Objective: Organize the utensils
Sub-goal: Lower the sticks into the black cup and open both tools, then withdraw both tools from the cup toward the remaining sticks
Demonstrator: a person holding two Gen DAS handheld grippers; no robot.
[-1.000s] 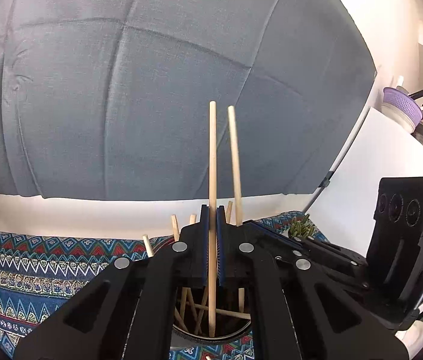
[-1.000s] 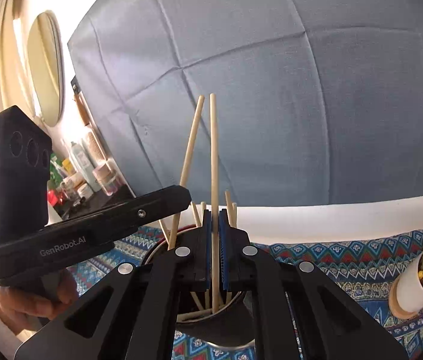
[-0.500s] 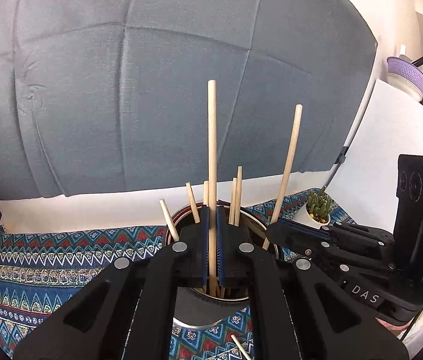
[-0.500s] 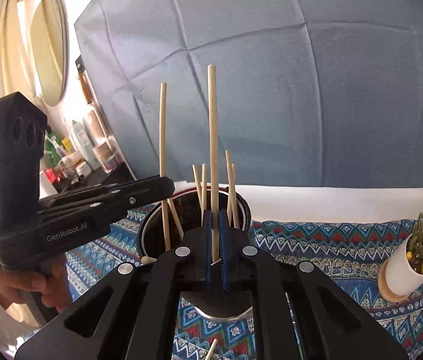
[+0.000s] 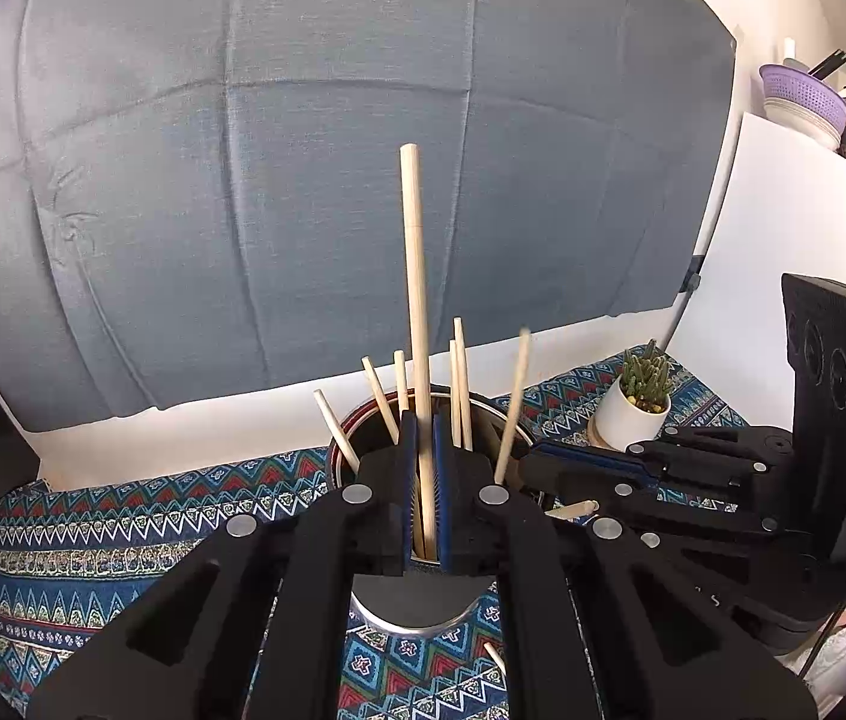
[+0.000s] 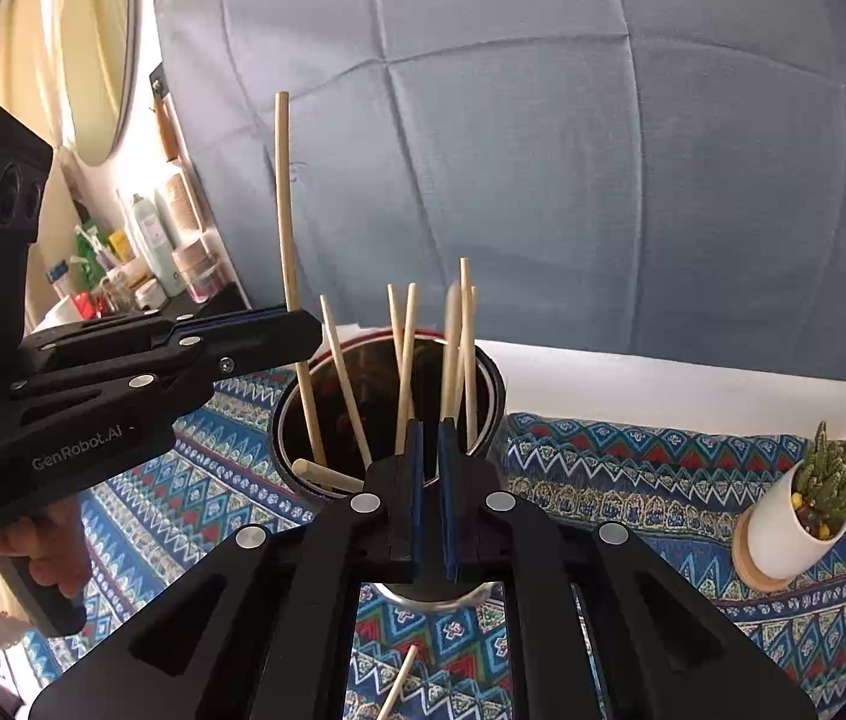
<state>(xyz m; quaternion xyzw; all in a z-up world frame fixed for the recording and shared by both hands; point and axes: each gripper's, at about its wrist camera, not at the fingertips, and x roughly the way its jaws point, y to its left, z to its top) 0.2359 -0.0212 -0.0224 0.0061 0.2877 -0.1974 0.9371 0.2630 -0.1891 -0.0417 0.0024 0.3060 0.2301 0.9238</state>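
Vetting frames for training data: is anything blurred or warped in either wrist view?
Left wrist view: one chopstick in the cup is motion-smeared, all else sharp. Right wrist view: a smeared chopstick too; fisheye bows the backdrop creases.

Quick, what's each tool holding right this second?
Left tool: closed, holding one chopstick upright.
Right tool: closed, nothing visible between its pads.
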